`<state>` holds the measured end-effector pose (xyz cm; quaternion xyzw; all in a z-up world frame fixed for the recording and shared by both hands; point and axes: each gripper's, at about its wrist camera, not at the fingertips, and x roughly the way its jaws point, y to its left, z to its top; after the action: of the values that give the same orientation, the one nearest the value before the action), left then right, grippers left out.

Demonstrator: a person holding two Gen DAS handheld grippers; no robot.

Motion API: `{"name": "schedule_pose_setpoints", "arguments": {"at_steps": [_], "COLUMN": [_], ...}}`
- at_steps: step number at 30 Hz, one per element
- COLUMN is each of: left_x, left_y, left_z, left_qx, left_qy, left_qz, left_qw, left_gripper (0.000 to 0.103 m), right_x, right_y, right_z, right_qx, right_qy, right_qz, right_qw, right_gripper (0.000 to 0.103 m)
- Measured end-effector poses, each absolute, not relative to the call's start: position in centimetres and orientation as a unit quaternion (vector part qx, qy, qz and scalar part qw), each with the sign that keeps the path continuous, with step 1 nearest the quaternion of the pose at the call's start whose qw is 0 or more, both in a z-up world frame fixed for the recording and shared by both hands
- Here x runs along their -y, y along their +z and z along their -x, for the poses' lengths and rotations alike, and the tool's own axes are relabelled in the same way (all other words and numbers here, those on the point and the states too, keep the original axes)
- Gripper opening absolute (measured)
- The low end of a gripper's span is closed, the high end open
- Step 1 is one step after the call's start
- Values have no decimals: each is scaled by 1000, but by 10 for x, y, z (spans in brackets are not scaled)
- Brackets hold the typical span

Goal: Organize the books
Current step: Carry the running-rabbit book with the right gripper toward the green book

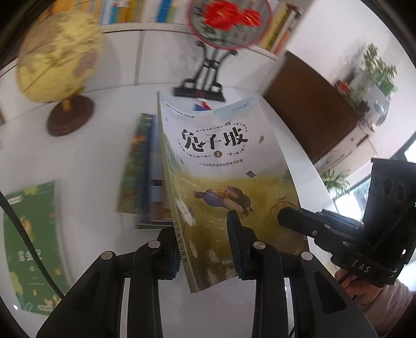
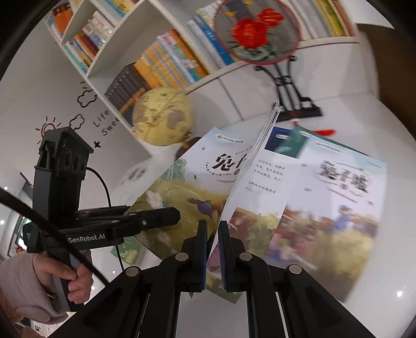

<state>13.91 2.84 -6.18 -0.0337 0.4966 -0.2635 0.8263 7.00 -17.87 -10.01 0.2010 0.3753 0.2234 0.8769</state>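
White table in front of a packed bookshelf; a globe and a round fan on a stand sit at the back. A stack of books lies flat mid-table, a green book apart near the left edge, and another paperback lies flat on the right.

The rabbit book is off the table, tilted, held by both grippers.
- Left gripper: clamped on the spine end at the lower edge.
- Right gripper: jaws pinched together on the fore-edge side. It appears to hold only the back pages; the front cover and some leaves fan loose to its left.

Handling, my read:
- Thin softcover, light, floppy. The cover already bows in the left wrist view.
- Glossy cover, so probably slippery under narrow pads.
- A fore-edge pinch risks splaying or creasing pages, and tearing if the grippers pull apart.
- Best hold: at the spine, whole block between the pads, where it's stiffest. The second gripper should catch all the leaves, or just support from under.
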Motion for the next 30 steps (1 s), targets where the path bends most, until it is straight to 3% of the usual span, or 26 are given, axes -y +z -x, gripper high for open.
{"name": "schedule_pose_setpoints", "arguments": {"at_steps": [20, 30], "left_x": [-245, -297], "left_y": [-62, -92], "left_z": [-135, -134], "left_qx": [-478, -508], "left_qy": [-179, -167], "left_qz": [119, 111], "left_qw": [851, 837], "left_gripper": [28, 28], "right_x": [-24, -93], "right_y": [-77, -99], "right_z": [-114, -121], "right_qx": [-388, -424], "right_qy": [316, 325], "right_qz": [-140, -129], "right_qw": [854, 836], "right_gripper": [8, 8]}}
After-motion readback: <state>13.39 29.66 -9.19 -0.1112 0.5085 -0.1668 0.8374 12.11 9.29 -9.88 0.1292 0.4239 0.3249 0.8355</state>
